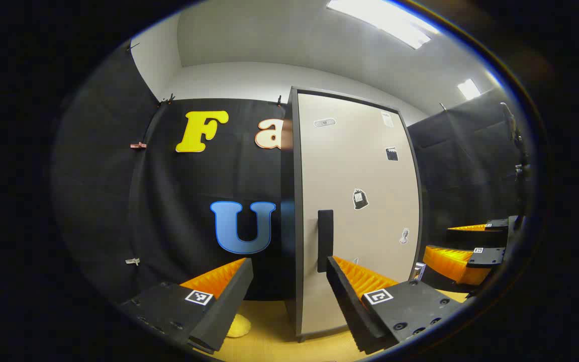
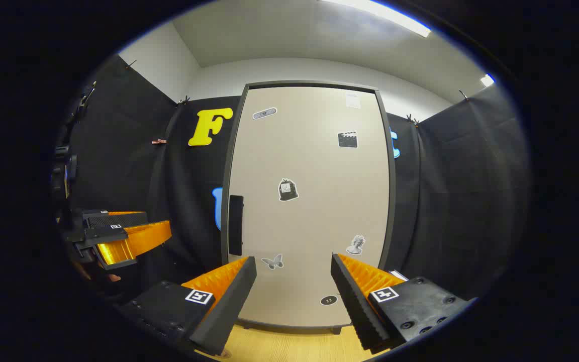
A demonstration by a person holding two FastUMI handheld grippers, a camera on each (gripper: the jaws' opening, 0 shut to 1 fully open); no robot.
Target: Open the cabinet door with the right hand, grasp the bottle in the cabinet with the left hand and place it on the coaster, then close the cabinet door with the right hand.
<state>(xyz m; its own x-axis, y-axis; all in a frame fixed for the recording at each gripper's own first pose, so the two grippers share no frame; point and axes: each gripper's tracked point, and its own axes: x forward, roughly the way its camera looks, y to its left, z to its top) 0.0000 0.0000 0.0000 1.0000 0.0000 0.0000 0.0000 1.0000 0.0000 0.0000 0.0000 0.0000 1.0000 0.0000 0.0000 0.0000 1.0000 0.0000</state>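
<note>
The cabinet's beige door (image 1: 365,166) (image 2: 314,151) is closed and carries several small stickers. Its black vertical handle (image 1: 325,240) (image 2: 235,224) sits near the door's left edge. My left gripper (image 1: 289,264) is open and empty, pointing at the door's handle side from a short way off. My right gripper (image 2: 293,260) is open too, facing the door's lower middle without touching it. In the left gripper view the right gripper (image 1: 450,240) shows at the far right. In the right gripper view the left gripper (image 2: 156,222) shows at the far left. A yellow coaster (image 1: 239,327) lies on the table under the left finger.
The cabinet stands on a light wooden table (image 1: 269,344) (image 2: 279,347), with black cloth walls behind and on both sides. A small white object (image 1: 419,270) (image 2: 397,275) sits by the cabinet's right bottom corner.
</note>
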